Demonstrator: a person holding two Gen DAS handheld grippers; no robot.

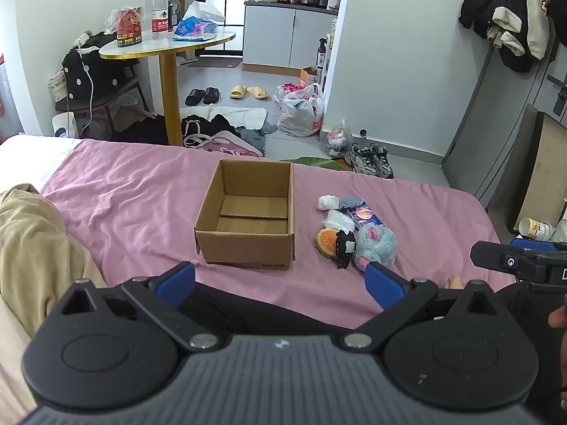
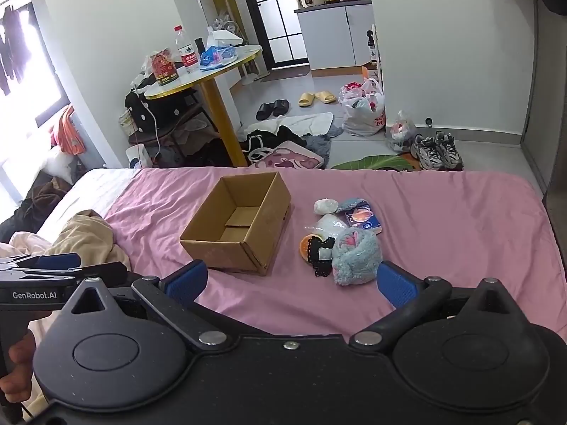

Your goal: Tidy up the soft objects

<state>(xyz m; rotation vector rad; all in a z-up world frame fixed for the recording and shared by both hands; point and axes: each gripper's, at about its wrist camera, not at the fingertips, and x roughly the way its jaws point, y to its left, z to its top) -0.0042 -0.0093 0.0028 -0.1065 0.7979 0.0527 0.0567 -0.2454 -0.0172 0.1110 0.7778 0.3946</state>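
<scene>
An empty cardboard box stands open on the pink bed sheet. Right of it lies a small pile: a fluffy blue plush, an orange burger-shaped toy, a black lace piece, a white bundle, a clear bag and a blue packet. My left gripper hovers open in front of the box. My right gripper hangs open near the plush. Neither holds anything.
A beige blanket is bunched at the bed's left. Beyond the bed foot stand a round gold-legged table, clothes, slippers, bags and sneakers on the floor. The other gripper shows at each view's edge.
</scene>
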